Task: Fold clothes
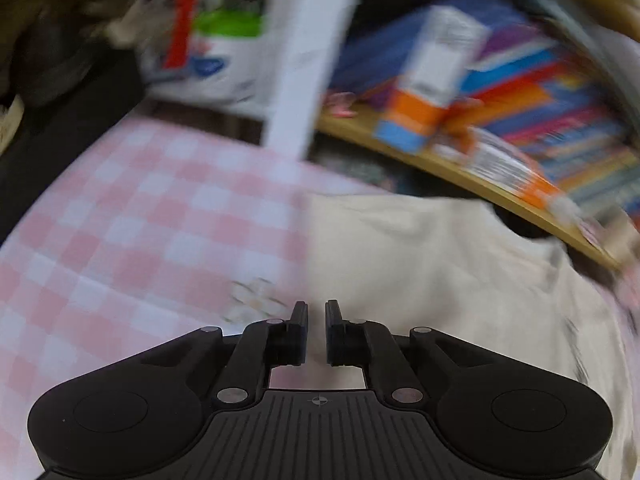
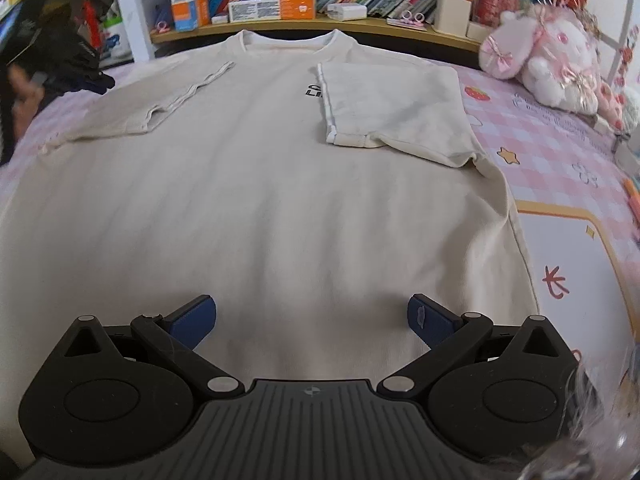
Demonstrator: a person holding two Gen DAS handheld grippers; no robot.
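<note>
A cream T-shirt [image 2: 260, 184] lies face up on the pink checked bedsheet [image 2: 560, 152], collar toward the bookshelf. Its right sleeve [image 2: 384, 96] is folded in over the chest and partly covers the black print. The left sleeve [image 2: 160, 100] also lies folded inward. My right gripper [image 2: 312, 318] hovers open over the shirt's lower part, with nothing between its blue fingers [image 2: 192, 320]. The left wrist view is blurred. It shows my left gripper [image 1: 316, 332] shut and empty above the shirt's edge [image 1: 420, 264], where cloth meets sheet [image 1: 140, 220].
A wooden shelf [image 2: 304, 26] packed with books and boxes runs behind the bed. A pink plush toy [image 2: 552, 52] sits at the back right. A white upright post [image 1: 316, 52] stands at the back left. Dark items [image 2: 60, 60] lie at the far left edge.
</note>
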